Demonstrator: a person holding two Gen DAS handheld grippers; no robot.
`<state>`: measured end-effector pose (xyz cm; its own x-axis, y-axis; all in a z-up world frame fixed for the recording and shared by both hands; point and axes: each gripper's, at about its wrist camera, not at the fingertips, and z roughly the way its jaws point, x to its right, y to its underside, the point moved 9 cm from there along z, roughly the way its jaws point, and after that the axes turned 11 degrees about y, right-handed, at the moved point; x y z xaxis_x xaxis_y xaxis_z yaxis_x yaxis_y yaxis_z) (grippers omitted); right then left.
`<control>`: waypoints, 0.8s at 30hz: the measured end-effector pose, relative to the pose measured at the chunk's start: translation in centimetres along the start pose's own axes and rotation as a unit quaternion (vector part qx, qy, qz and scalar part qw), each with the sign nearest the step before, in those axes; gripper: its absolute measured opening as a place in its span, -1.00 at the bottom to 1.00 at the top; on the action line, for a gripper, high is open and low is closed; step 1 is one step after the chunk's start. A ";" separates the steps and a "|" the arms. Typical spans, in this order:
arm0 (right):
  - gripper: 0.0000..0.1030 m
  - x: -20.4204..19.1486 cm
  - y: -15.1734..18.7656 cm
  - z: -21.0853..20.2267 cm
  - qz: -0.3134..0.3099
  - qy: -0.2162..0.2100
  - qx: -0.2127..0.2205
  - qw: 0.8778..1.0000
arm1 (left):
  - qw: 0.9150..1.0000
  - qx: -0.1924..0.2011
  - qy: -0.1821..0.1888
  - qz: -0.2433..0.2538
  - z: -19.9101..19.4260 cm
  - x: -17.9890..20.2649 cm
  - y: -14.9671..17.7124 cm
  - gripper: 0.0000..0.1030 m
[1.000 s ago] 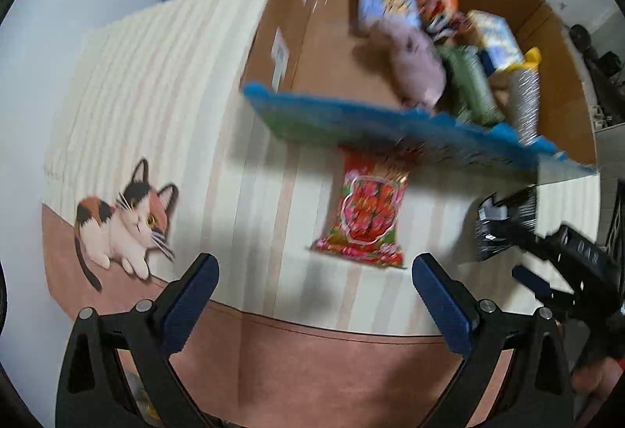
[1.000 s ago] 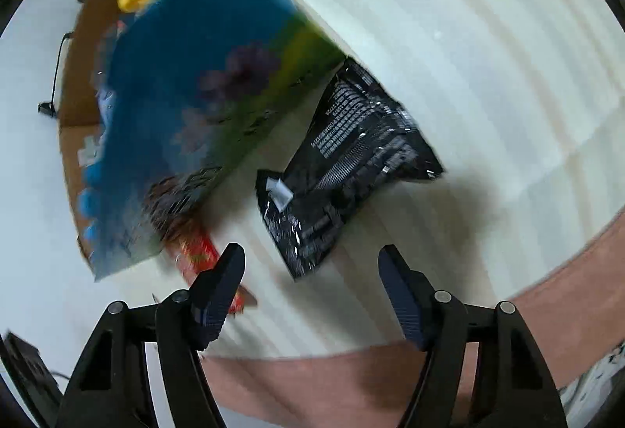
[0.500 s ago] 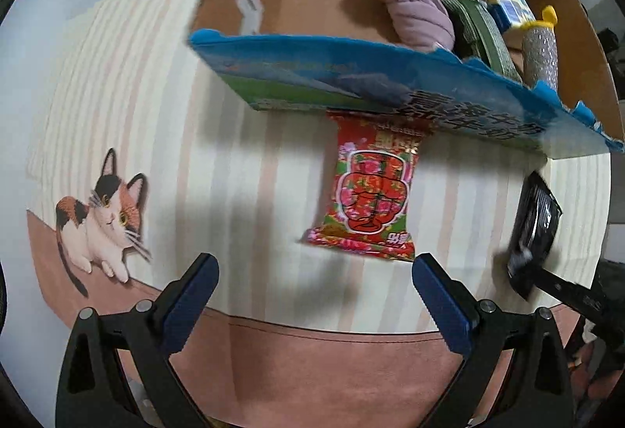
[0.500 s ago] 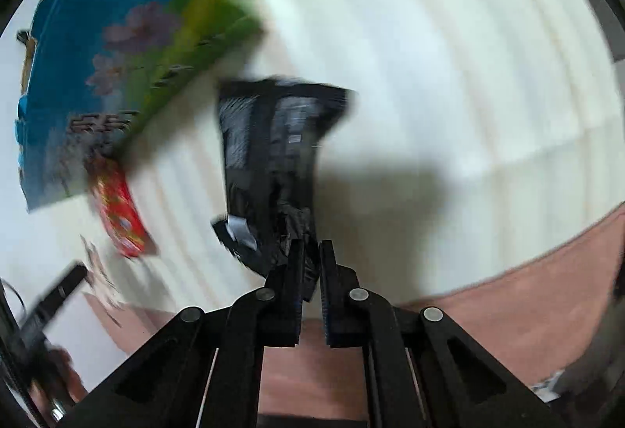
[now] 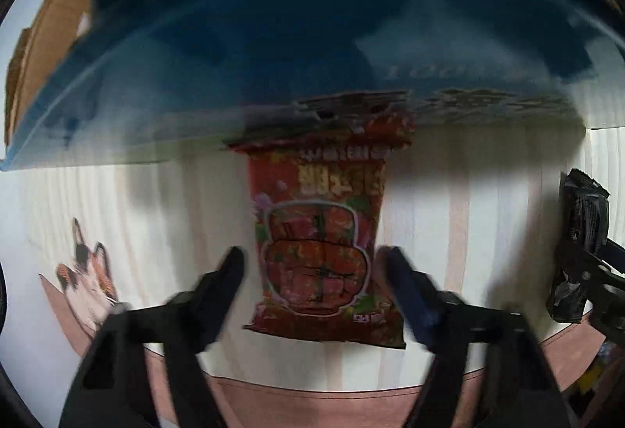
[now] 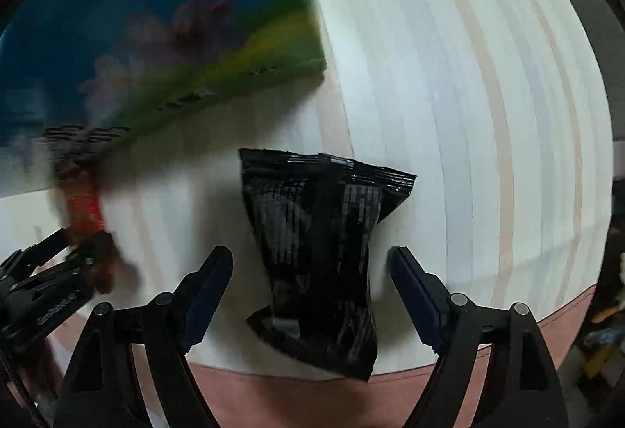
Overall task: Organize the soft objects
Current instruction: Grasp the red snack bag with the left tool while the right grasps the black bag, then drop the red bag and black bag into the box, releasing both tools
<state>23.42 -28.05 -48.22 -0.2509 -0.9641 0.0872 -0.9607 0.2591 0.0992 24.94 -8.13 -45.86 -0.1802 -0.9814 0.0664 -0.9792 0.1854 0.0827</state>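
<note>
Left wrist view: red printed snack packet (image 5: 318, 256) lies between the spread left gripper (image 5: 316, 268) fingers, box at 12 o'clock; black crinkled foil packet (image 6: 318, 252) sits inside the wide-apart right gripper (image 6: 312, 271).

Red snack packet (image 5: 318, 252) laid flat on the striped tablecloth, its far end tucked against the blue box wall, printed label seen upside down, black foil packet (image 6: 320, 256) lying crumpled and lengthwise to the right of it, crimped end turned away

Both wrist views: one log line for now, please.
left gripper open astride red packet | right gripper open astride black packet | nothing held
</note>
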 end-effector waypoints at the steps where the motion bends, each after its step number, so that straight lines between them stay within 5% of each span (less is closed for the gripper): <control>1: 0.40 -0.3 0.1 -0.2 -0.008 0.013 0.009 1.000 | 1.000 0.006 0.006 -0.004 0.0 0.1 0.2 0.08; 3: 0.04 -0.8 0.6 -0.4 -0.028 0.035 0.016 0.999 | 1.000 0.010 0.009 -0.008 0.0 0.1 0.8 -0.02; 12: 0.01 -2.9 7.6 0.5 -0.097 0.019 -0.028 0.995 | 0.999 -0.020 0.033 -0.022 1.4 1.0 9.1 0.02; 18: 0.18 -4.7 8.3 0.5 -0.112 0.042 -0.020 0.993 | 0.997 -0.016 0.067 -0.042 1.7 -1.0 8.1 -0.01; 20: -0.03 -5.8 8.3 0.2 -0.122 0.047 -0.012 0.991 | 0.997 -0.012 0.064 -0.034 1.5 -1.1 7.5 -0.12; 24: -0.08 -7.4 8.4 -2.2 -0.110 -0.012 -0.023 0.994 | 0.997 -0.006 0.075 -0.026 -0.6 0.0 6.3 -0.17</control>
<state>17.49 -18.62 -45.90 -0.0394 -0.9986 0.0358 -0.9864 0.0445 0.1581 18.83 -6.92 -44.72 -0.1120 -0.9714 0.2095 -0.9854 0.1358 0.1026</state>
